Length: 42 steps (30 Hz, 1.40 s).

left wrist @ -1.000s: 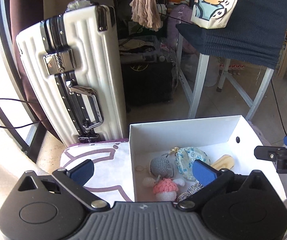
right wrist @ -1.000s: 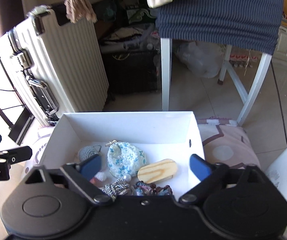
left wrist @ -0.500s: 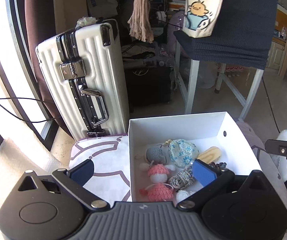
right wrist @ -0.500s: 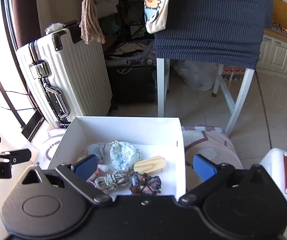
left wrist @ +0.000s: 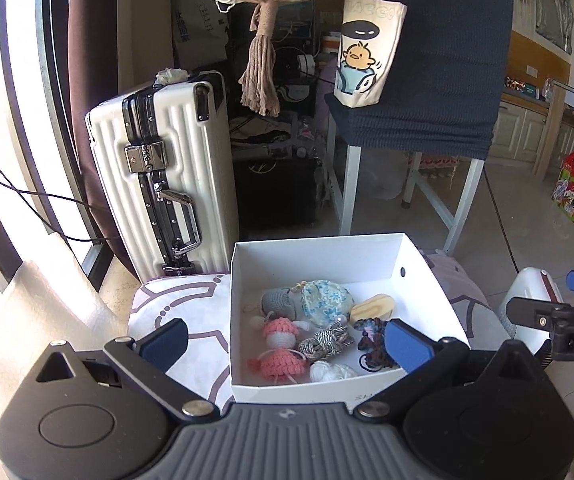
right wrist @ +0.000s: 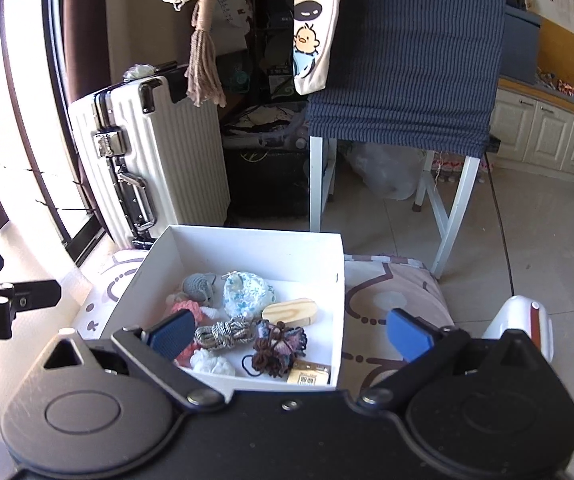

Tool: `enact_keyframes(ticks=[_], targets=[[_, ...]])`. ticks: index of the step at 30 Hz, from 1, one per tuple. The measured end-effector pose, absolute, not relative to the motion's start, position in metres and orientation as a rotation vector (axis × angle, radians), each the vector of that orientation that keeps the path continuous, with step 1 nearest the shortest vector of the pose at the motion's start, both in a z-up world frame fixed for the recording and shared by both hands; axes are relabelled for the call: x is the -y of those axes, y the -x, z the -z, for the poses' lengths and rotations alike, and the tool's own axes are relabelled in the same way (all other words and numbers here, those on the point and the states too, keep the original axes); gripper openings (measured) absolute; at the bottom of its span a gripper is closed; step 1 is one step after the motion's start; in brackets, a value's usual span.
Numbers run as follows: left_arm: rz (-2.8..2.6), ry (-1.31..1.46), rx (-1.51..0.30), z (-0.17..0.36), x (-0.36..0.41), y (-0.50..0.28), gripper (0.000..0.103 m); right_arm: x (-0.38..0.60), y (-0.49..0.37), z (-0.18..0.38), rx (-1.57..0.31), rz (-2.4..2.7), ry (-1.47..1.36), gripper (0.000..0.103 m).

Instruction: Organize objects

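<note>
A white box (left wrist: 319,256) (right wrist: 255,250) sits on a patterned cushion (left wrist: 191,300) (right wrist: 383,300). It holds several small things: a pink crochet doll (left wrist: 281,350), a blue floral pouch (left wrist: 325,306) (right wrist: 247,294), a wooden piece (left wrist: 373,306) (right wrist: 291,312), a grey crochet piece (left wrist: 277,300) (right wrist: 197,284), a rope bundle (left wrist: 325,342) (right wrist: 225,332), a dark yarn tangle (right wrist: 279,346) and a white puff (right wrist: 211,362). My left gripper (left wrist: 285,346) is open and empty above the box's near left corner. My right gripper (right wrist: 289,332) is open and empty above the box's near right side.
A white suitcase (left wrist: 159,168) (right wrist: 143,152) stands behind the cushion at the left. A white table with a dark blue cloth (left wrist: 427,72) (right wrist: 403,60) stands behind the box. A white appliance (right wrist: 519,328) sits right of the cushion. A tassel (left wrist: 261,64) hangs overhead.
Both grippers have drawn back and up from the box, so the whole box and more of the room show. Both stay open and empty.
</note>
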State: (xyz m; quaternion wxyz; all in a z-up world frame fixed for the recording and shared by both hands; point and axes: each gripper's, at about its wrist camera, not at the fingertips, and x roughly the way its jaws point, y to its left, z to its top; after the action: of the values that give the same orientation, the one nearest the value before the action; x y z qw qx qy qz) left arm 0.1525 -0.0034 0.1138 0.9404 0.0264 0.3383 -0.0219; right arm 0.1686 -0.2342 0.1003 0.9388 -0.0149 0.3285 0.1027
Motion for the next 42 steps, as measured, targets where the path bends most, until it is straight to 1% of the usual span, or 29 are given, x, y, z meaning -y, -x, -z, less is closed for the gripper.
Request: enact_keyframes(ticks=[10,18,25,42], targets=[[-0.026,-0.087,-0.682,-0.102,0.005,-0.112,0.103,0.243,-0.125,-0.093,-0.663,-0.195,0.041,0.103],[-0.036,-0.031,-0.73,-0.087,-0.004,-0.096,0.103,0.245,-0.106,-0.081,-0.672,-0.191,0.055,0.103],[-0.016,-0.049,-0.737,-0.08,-0.002,-0.093,0.103,0.246,-0.106,-0.071,-0.697,-0.193,0.033,0.103],[-0.006,-0.063,-0.771,-0.072,0.001,-0.1,0.103,0.244,-0.109,-0.068,-0.722,-0.183,0.036,0.103]])
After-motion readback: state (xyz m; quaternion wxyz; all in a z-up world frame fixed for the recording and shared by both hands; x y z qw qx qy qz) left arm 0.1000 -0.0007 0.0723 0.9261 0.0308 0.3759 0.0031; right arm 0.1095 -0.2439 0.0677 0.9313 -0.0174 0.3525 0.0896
